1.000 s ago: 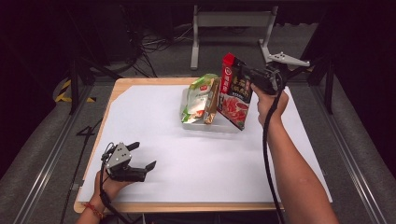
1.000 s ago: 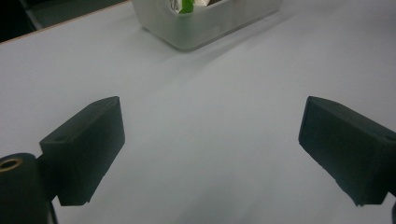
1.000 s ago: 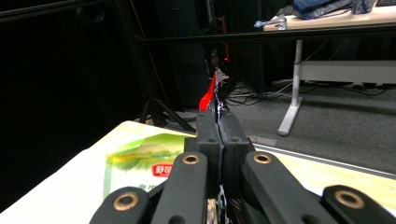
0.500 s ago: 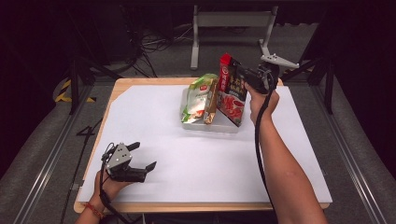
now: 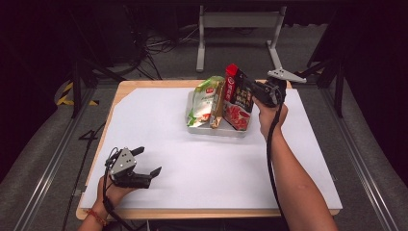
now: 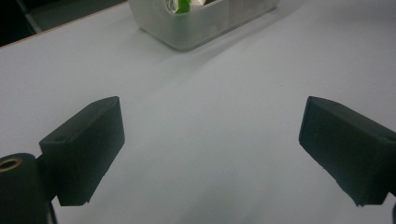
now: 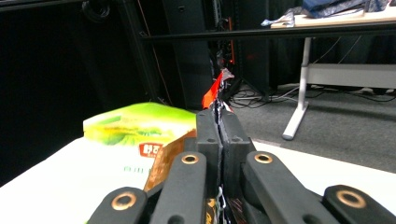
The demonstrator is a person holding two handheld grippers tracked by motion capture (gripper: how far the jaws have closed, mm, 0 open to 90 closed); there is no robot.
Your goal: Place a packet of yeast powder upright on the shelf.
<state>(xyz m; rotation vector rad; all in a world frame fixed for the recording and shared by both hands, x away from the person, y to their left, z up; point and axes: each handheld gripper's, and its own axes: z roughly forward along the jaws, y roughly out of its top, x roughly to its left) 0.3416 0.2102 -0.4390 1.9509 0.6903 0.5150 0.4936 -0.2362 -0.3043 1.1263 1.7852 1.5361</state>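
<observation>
My right gripper [image 5: 254, 91] is shut on the upper edge of a red snack packet [image 5: 237, 98], which stands upright at the right end of a frosted tray [image 5: 211, 130] at the back of the table. In the right gripper view the jaws [image 7: 219, 126] pinch the red packet's thin edge [image 7: 214, 93]. A green packet [image 5: 204, 96] and a slim brown packet [image 5: 217, 113] lean in the same tray. My left gripper [image 5: 148, 160] rests open on the white sheet at the front left, with nothing between its pads [image 6: 88, 140].
A white sheet [image 5: 159, 120] covers the wooden table. The frosted tray [image 6: 205, 28] lies far ahead of the left gripper. A metal frame [image 5: 240, 19] and cables stand on the floor behind the table.
My right gripper has sunk toward the tray with the red packet in it, shifting slightly left. The left gripper has stayed put.
</observation>
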